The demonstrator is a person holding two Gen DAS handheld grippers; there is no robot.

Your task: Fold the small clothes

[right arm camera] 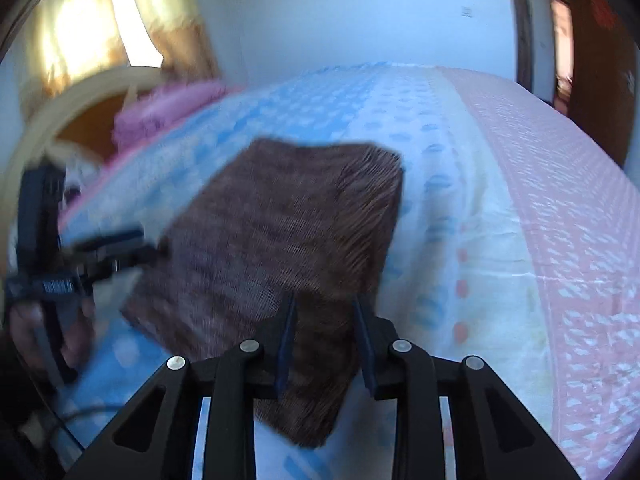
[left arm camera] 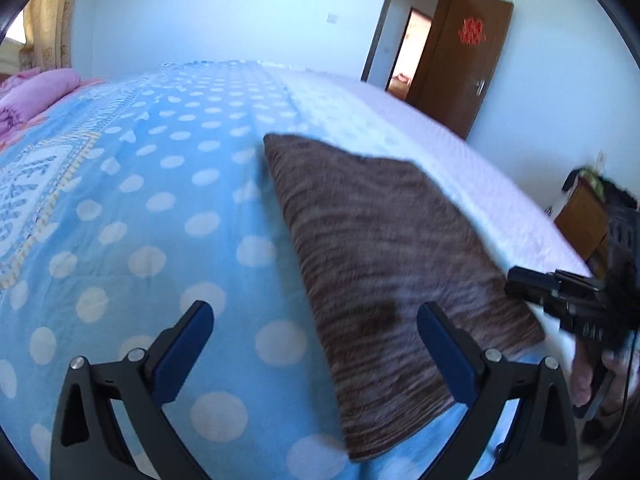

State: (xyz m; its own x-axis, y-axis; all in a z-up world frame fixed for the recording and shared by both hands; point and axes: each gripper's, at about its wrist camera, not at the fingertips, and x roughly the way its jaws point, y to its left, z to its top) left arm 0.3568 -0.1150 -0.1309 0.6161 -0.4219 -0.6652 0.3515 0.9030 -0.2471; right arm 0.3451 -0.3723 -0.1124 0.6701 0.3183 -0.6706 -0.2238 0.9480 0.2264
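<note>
Gaping wide at six o'clock of the left wrist view, left tongs [left arm camera: 314,354] hovering over the bed [left arm camera: 132,208], nothing between the blue pads [left arm camera: 182,350]. Lying flat just beyond them, cloth [left arm camera: 392,248], brown and streaked, folded into a rough rectangle, running from eleven o'clock down to five o'clock across the dotted blue sheet. Right pad overlapping the cloth's near edge in the picture; touching or not, impossible to tell. Reaching in from three o'clock, right tongs [left arm camera: 520,280], dark and blurred, tips at the cloth's right-hand edge, with a hand [left arm camera: 592,376] gripping the handle below.

Showing at six o'clock of the right wrist view, right tongs [right arm camera: 325,338] standing partly apart, cloth [right arm camera: 280,232] lying in the gap and beneath the pads, pads not pressing on it. Spreading from the tongs up toward eleven o'clock, the same brown cloth, resting on the bed [right arm camera: 500,216], blurred throughout. Coming in at nine o'clock, left tongs [right arm camera: 132,246], tips just beside the cloth's left edge, a hand [right arm camera: 44,328] wrapped around the grip.

Sitting at ten o'clock in both views, pink pillow [left arm camera: 36,92]. Standing open at one o'clock of the left view, brown door [left arm camera: 460,68] with a red ornament [left arm camera: 471,31]. Hanging at eleven o'clock of the right view, sunlit curtain [right arm camera: 100,24].
</note>
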